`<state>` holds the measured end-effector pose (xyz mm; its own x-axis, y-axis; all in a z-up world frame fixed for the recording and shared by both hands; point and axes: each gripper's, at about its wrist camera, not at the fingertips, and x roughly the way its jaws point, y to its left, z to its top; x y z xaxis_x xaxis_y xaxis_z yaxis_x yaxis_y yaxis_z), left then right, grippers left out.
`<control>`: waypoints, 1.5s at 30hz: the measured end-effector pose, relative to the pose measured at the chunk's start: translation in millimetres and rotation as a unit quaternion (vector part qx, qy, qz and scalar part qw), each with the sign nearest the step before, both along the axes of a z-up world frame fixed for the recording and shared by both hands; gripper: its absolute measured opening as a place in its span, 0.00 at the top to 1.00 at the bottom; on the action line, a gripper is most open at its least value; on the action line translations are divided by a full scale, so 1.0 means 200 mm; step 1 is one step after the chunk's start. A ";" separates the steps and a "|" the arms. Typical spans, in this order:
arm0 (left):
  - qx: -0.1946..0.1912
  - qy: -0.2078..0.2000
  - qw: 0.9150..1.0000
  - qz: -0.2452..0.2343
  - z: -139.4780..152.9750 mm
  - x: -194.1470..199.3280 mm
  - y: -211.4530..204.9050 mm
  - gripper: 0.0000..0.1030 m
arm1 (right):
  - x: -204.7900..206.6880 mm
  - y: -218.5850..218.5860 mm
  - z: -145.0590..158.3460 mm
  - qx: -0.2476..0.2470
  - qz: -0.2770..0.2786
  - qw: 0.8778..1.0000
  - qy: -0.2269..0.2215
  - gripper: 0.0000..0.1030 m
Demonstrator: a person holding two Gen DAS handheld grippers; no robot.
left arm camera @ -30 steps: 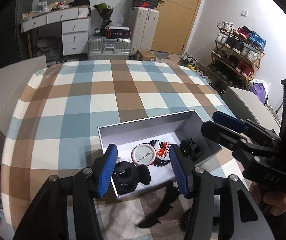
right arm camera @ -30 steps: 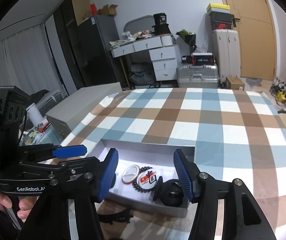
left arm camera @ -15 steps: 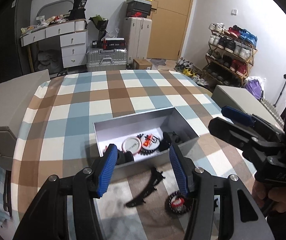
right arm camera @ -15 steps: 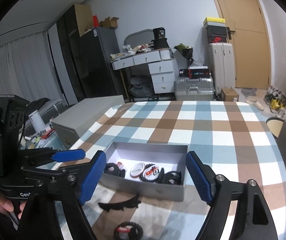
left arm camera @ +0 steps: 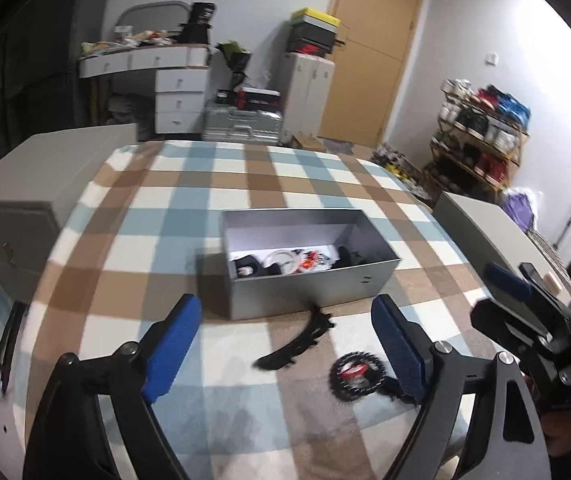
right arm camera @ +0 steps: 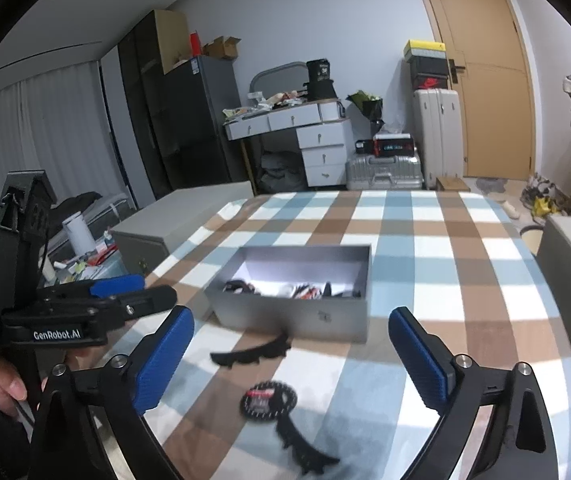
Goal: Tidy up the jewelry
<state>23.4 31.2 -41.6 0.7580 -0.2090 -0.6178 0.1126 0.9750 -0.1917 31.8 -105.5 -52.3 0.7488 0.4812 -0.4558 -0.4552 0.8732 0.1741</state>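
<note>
Step in hand: both grippers are held back from the box and carry nothing; I judge this is the pause between one placement and the next pick.

Left gripper (left arm camera: 285, 344): its blue-padded jaws stand wide apart, empty, above the checked tablecloth (left arm camera: 133, 248) on the near side of the box.

Right gripper (right arm camera: 289, 360): its jaws also stand wide apart and empty; from its camera the loose pieces lie between and below the two fingers.

Box: the open grey rectangular box (left arm camera: 317, 292) stands in the middle of the cloth. Inside it lie several pieces: a white round ring-shaped item (left arm camera: 281, 258), a red and white piece next to it, and black pieces at both ends. What each one is exactly, I cannot tell because of blur.

Still outside: a black toothed curved hair clip (right arm camera: 251, 354) lies on the cloth just in front of the box wall; a black round beaded bracelet with a red centre (right arm camera: 268, 398) lies nearer to the person; a second black toothed curved piece (right arm camera: 305, 446) lies nearest, touching or almost touching the bracelet.

Progress: perhaps half done, since three pieces are not yet in the box.

Next move calls for: lowering one gripper over a loose piece. The flat clips are thin against the cloth, so the fingers must close low and across the narrow side.
</note>
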 end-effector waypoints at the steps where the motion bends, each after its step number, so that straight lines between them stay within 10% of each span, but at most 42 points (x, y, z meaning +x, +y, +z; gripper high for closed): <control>1: 0.001 0.000 1.000 0.006 -0.01 -0.02 0.01 0.18 | -0.01 0.01 -0.02 -0.001 0.005 1.000 0.005 0.03; 23: -0.003 0.082 0.996 0.045 -0.31 -0.15 0.21 0.11 | 0.10 0.31 -0.40 -0.130 0.028 0.985 0.111 0.05; 35: -0.028 0.092 0.994 0.055 -0.32 -0.18 0.28 0.11 | 0.12 0.33 -0.45 -0.168 0.006 0.978 0.124 0.51; 45: -0.019 0.094 0.994 0.048 -0.30 -0.17 0.25 0.11 | 0.08 0.28 -0.39 -0.115 0.024 0.987 0.107 0.53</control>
